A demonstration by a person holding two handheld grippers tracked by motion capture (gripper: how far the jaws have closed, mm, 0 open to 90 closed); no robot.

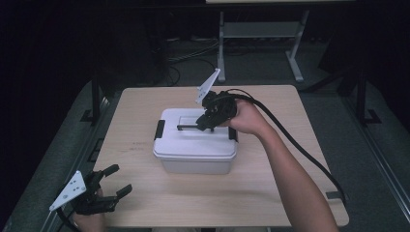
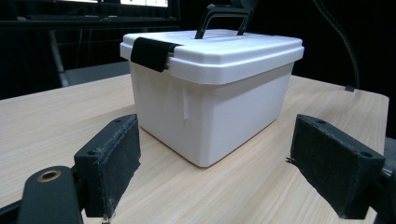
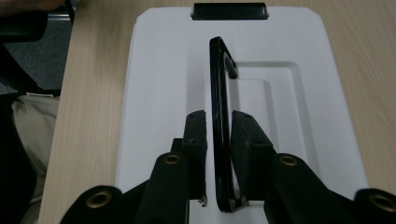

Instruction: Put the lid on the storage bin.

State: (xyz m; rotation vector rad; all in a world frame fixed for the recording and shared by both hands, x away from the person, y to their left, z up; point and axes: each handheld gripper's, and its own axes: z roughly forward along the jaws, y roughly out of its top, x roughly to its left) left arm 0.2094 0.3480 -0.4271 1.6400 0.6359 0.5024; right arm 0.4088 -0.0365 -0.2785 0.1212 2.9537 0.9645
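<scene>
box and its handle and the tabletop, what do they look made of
Box: looks like moulded white plastic, smooth and matt, with rounded edges.
Handle: probably glossy black plastic, since light glints along its edge.
Tabletop: pale wood grain, likely laminate or veneer; the even streaks leave that open.

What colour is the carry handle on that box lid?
Black, against the white plastic box lid; the thin carry handle shows best in the right gripper view.
</scene>
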